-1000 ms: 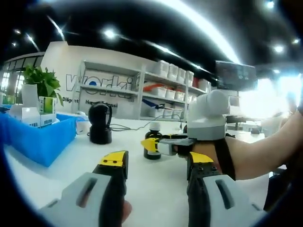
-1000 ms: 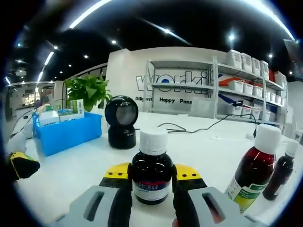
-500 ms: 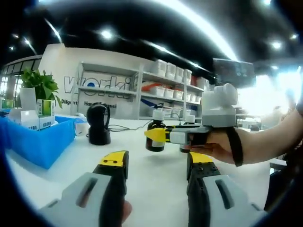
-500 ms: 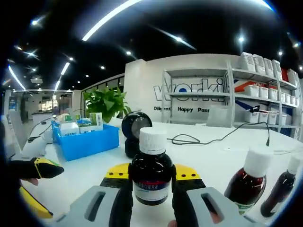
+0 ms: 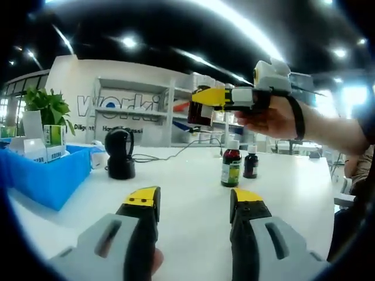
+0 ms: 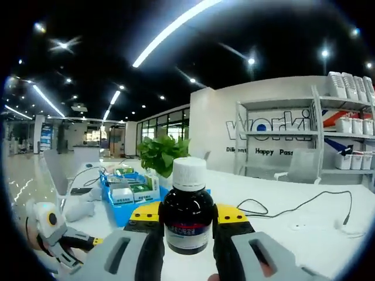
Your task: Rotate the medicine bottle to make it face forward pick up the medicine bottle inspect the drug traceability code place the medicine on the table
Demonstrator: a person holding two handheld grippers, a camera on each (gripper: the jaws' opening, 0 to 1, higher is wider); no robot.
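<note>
Above table | right gripper pinching bottle, white cap up | left gripper spread, low over table

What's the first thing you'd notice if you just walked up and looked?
The dark medicine bottle with a white cap, pinched in the right claw and lifted high above the white table. Next, the blue bin of boxes at the left, and two more bottles standing on the table.

right gripper raised, jaws clamped, left gripper low, jaws apart
</note>
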